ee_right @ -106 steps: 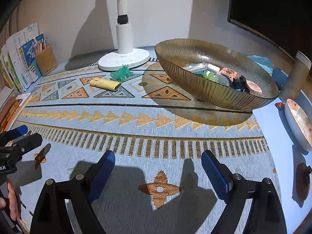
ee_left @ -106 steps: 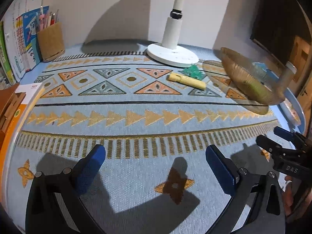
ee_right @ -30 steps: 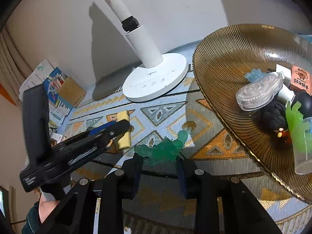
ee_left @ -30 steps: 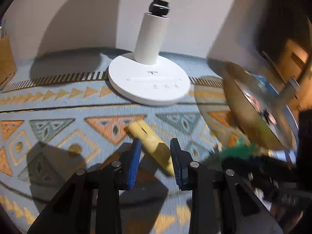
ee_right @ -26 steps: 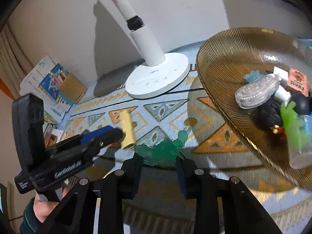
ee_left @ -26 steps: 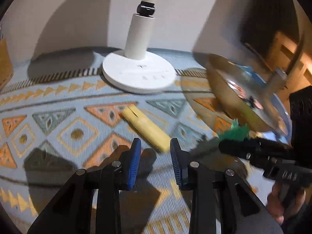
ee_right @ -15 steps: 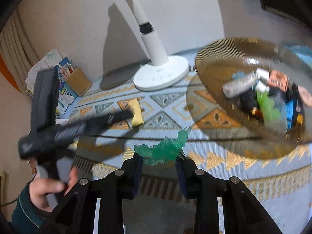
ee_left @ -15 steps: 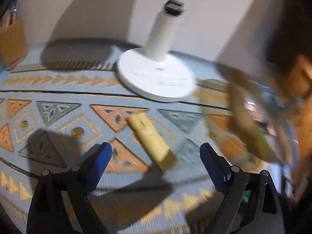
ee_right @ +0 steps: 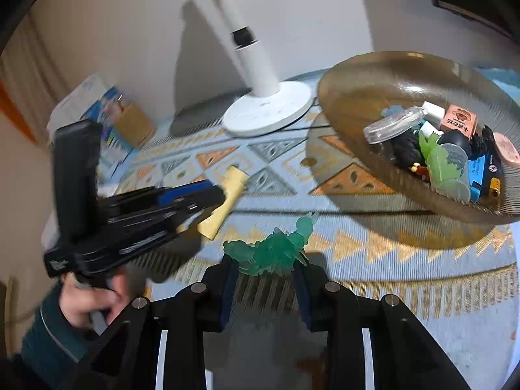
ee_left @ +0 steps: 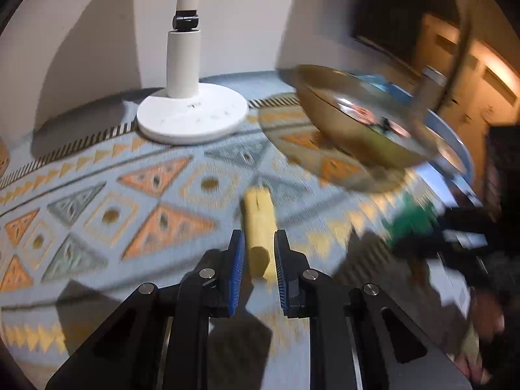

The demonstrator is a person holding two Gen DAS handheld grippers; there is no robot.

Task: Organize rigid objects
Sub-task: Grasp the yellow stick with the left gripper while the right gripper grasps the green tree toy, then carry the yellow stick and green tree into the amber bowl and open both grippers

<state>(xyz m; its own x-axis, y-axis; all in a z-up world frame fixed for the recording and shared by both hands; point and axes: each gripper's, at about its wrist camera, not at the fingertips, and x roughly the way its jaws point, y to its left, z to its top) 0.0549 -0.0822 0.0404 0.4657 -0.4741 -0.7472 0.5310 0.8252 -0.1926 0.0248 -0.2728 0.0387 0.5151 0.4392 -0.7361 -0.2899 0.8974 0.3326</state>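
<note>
A pale yellow stick [ee_left: 258,224] lies lengthwise between the blue pads of my left gripper [ee_left: 258,261], which is shut on its near end. The right wrist view shows the same yellow stick [ee_right: 227,191] jutting from the left gripper [ee_right: 211,196], held by a hand in a dark sleeve. My right gripper [ee_right: 265,271] is shut on a translucent green toy figure [ee_right: 273,252], held above the patterned mat. That green figure [ee_left: 411,224] shows as a blur at the right of the left wrist view. The amber ribbed bowl [ee_right: 373,91] with several small items stands at the right.
A white lamp base [ee_left: 191,117] with its upright stem stands at the back of the patterned mat [ee_left: 97,195]. A brown pen holder [ee_right: 133,126] and books are at the back left. A blue plate edge [ee_left: 455,143] lies beyond the bowl [ee_left: 341,123].
My left gripper opened wide over the yellow stick, then shut on it. The right gripper drew back from the bowl with the green figure still in it.
</note>
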